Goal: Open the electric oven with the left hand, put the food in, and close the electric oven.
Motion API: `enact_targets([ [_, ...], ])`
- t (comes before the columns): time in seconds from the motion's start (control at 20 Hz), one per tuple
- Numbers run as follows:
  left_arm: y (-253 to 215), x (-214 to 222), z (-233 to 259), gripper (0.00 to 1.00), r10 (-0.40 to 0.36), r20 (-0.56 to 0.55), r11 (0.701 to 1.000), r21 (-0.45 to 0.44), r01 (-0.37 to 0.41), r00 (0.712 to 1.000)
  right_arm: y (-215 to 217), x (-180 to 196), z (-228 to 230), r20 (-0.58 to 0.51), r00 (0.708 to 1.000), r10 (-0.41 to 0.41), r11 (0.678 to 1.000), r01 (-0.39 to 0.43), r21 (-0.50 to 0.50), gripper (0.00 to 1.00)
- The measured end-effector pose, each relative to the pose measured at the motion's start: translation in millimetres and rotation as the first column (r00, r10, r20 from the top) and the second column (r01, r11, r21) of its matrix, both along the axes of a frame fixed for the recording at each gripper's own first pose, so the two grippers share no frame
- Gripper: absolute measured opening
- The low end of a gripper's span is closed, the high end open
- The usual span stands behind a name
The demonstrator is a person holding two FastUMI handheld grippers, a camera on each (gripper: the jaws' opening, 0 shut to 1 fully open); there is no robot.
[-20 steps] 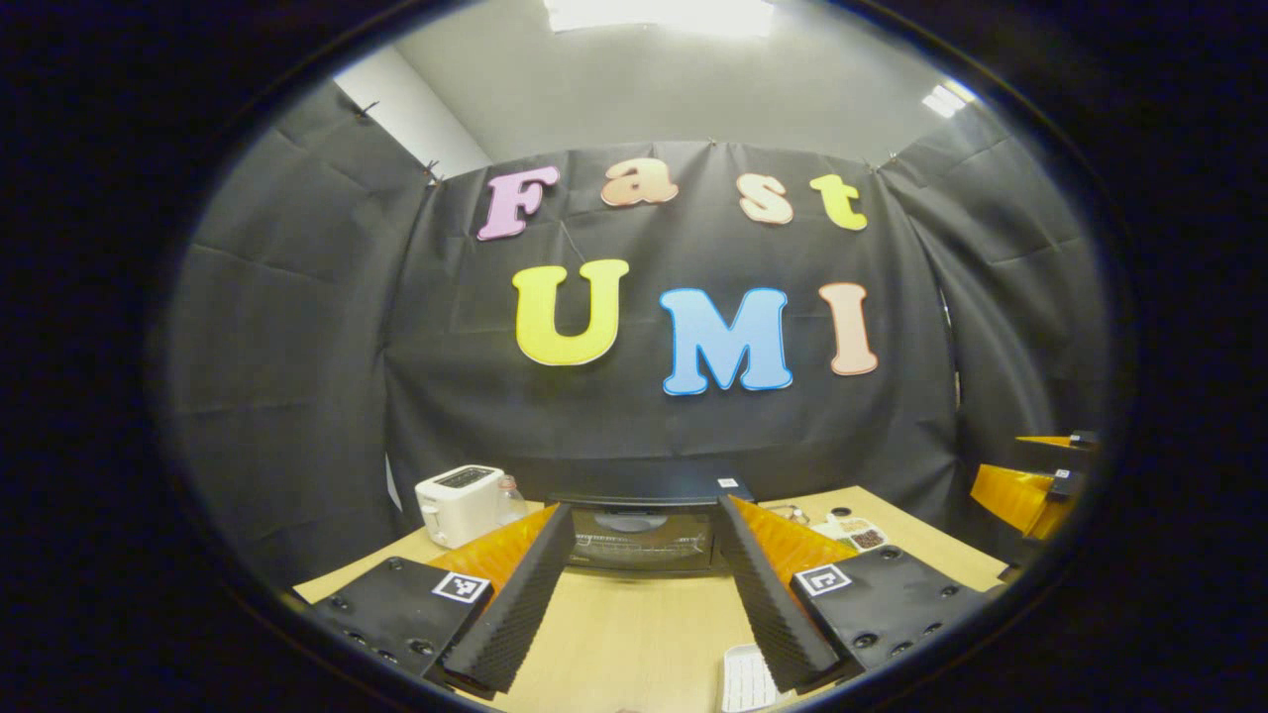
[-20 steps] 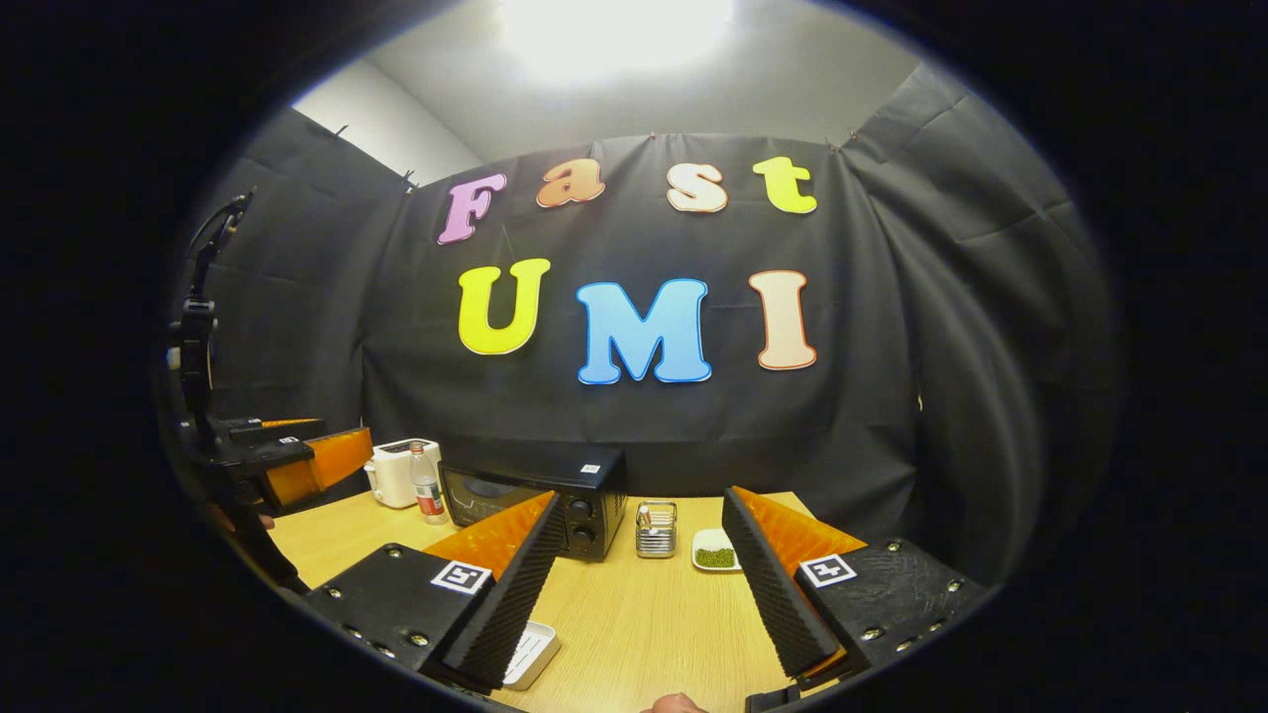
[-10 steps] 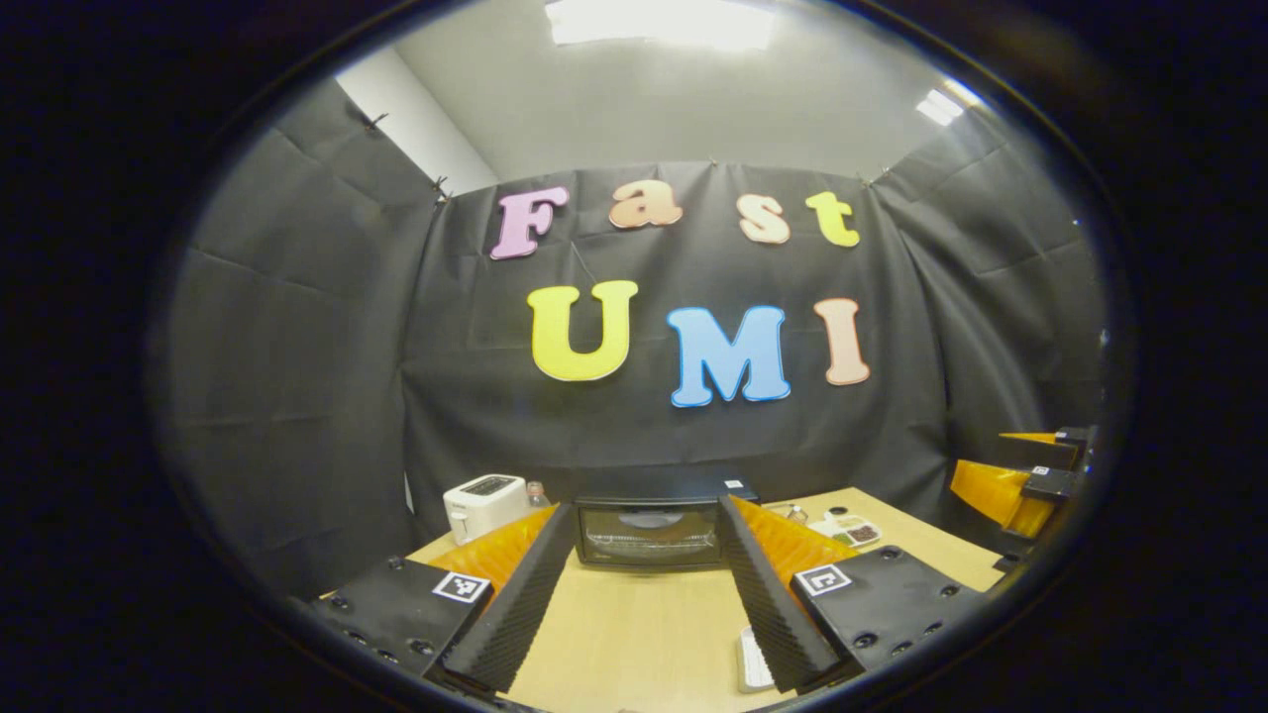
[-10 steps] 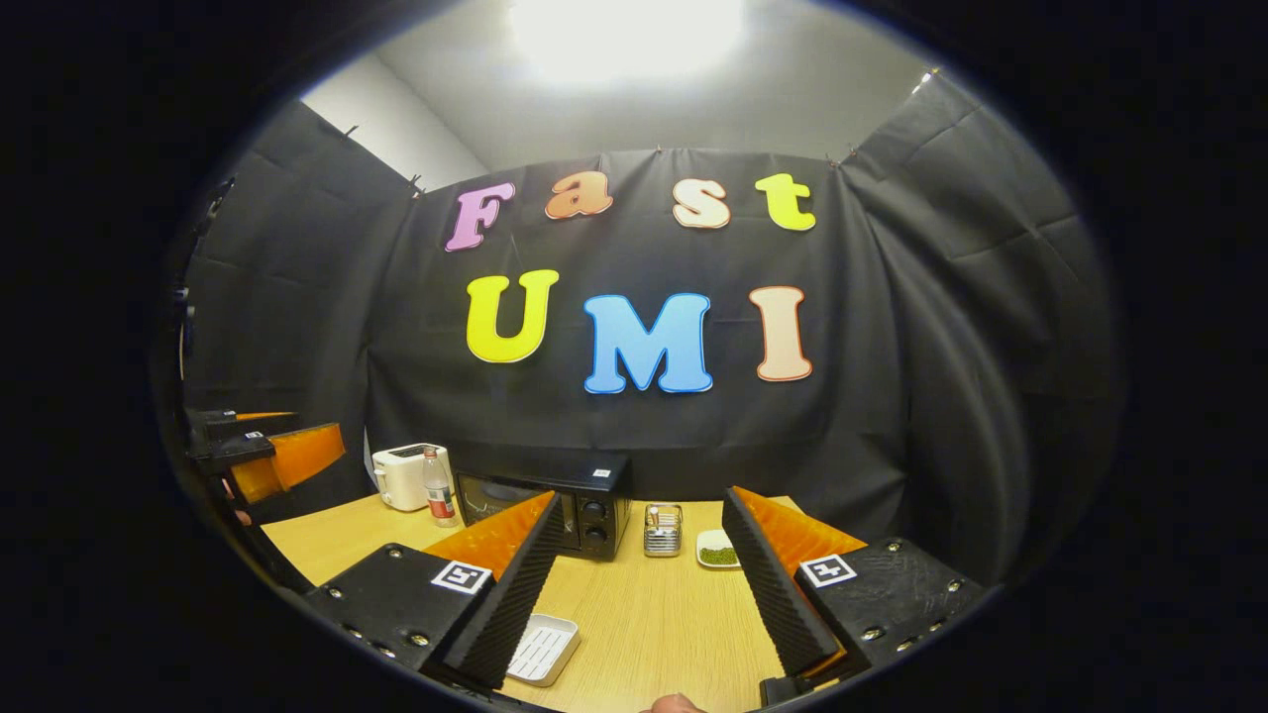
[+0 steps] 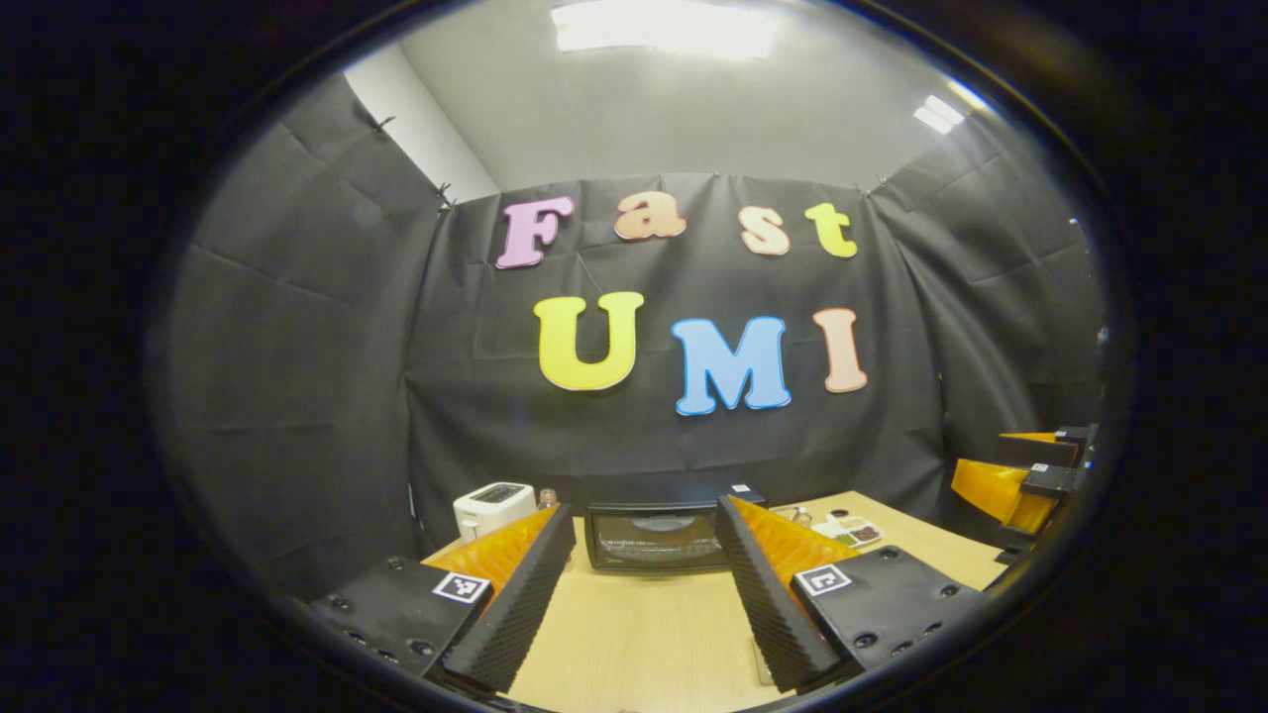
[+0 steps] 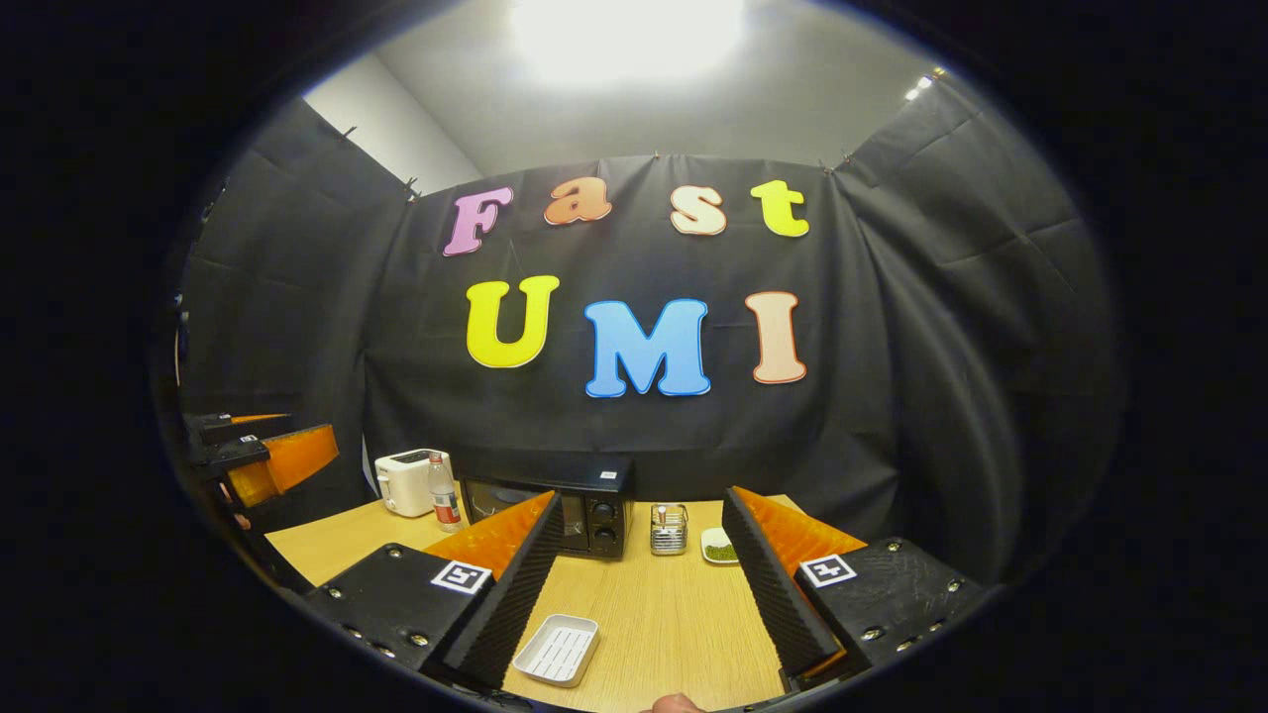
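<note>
My left gripper (image 5: 644, 584) is spread wide with nothing between its fingers, held above the wooden counter (image 5: 644, 634). Straight ahead of it, framed between the two fingers, stands the black oven (image 5: 654, 533) at the far edge of the counter, its glass door closed. To the left of the oven sits a white toaster (image 5: 492, 507), with the top of a bottle (image 5: 546, 493) just beside it. Off to the right of the oven there is a tray of small dishes (image 5: 850, 530). Farther right, near the edge of the view, I see my right gripper (image 5: 1020, 475).

My right gripper (image 6: 639, 584) is also wide open and empty, above the counter (image 6: 654, 624). From here the oven (image 6: 560, 510) lies ahead and to the left, partly behind my left finger. A white ridged tray (image 6: 558, 649) lies on the counter just inside that finger. Ahead between the fingers stand a small metal rack (image 6: 669, 528) and a dish of green food (image 6: 720, 547). The toaster (image 6: 408, 480) and bottle (image 6: 446, 500) are left of the oven, and my left gripper (image 6: 267, 460) is far left.
</note>
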State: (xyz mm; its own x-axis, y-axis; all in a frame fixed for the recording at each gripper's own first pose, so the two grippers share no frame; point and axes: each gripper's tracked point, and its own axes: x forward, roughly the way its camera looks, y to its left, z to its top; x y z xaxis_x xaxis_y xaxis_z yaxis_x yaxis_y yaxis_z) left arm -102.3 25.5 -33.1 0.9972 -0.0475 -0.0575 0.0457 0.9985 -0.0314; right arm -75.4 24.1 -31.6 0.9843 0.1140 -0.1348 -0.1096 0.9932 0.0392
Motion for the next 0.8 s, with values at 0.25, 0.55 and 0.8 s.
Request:
enact_targets([
  [0.25, 2.4, -3.4, -2.4, 1.0, 0.001, -0.004, 1.0, -0.002, -0.001, 1.0, 1.4, 0.7, 7.5, 0.016, 1.0, -0.01, 1.0, 0.01, 0.003, 0.98],
  [0.55, 10.0, -2.4, -3.2, 1.0, 0.014, 0.0, 1.0, -0.005, -0.014, 1.0, 4.9, 7.0, 10.2, 0.023, 1.0, -0.006, 1.0, 0.006, -0.002, 0.98],
  [0.8, 20.3, 0.4, -3.2, 1.0, 0.029, 0.0, 0.999, -0.016, -0.029, 1.0, 12.2, 7.9, 15.2, 0.03, 1.0, 0.005, 1.0, -0.004, -0.009, 0.98],
])
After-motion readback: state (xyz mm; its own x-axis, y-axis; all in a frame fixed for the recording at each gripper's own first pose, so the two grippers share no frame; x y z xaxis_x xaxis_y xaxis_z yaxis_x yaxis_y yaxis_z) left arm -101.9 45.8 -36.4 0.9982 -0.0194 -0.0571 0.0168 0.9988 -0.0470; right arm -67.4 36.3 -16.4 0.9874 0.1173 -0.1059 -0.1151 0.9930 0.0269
